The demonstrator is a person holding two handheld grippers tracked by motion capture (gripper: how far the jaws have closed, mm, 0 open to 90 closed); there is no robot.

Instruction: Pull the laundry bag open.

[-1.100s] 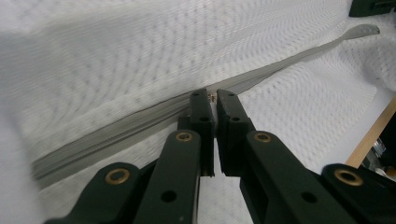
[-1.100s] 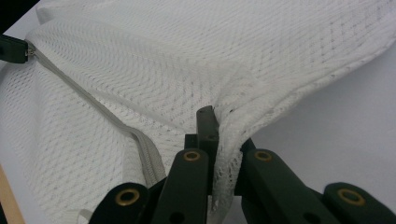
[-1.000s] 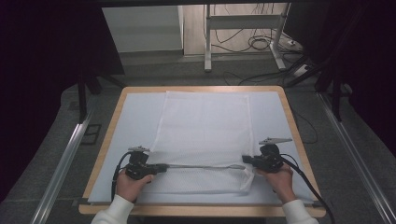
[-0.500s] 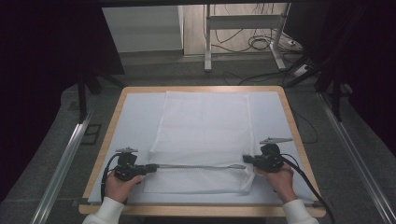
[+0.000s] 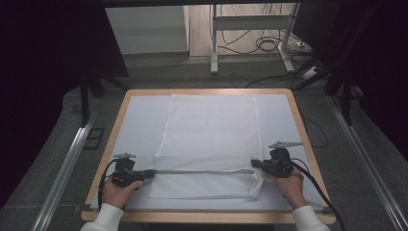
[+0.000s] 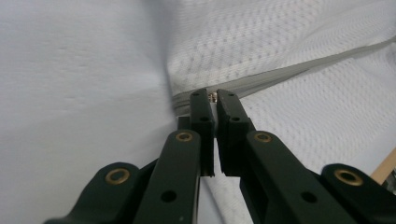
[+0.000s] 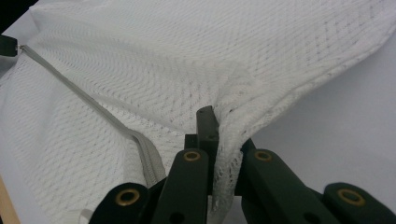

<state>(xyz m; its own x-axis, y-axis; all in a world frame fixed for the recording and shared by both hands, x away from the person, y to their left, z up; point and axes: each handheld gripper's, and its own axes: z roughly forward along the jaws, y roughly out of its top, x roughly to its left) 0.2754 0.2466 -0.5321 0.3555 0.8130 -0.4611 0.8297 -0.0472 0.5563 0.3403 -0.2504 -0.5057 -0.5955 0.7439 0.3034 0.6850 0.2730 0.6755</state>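
Observation:
A white mesh laundry bag (image 5: 211, 130) lies flat on the white-covered table (image 5: 139, 115). A grey zipper (image 5: 202, 171) runs across its near end. My left gripper (image 5: 146, 173) is at the bag's left edge, shut on the small metal zipper pull (image 6: 214, 97) at the end of the zipper tape (image 6: 299, 65). My right gripper (image 5: 256, 164) is at the bag's right edge, shut on a bunched fold of mesh (image 7: 224, 140), which it lifts slightly. The zipper (image 7: 93, 105) stretches from there toward the left gripper (image 7: 7, 45).
The table has a wooden rim (image 5: 207, 91). Metal rails (image 5: 67, 163) run along the floor on both sides. A desk frame with cables (image 5: 269, 45) stands behind the table. Dark curtains hang at left and right.
My left hand has moved left along the bag's near end, still shut on the zipper pull, and the visible grey zipper line has grown longer. The right hand has stayed put.

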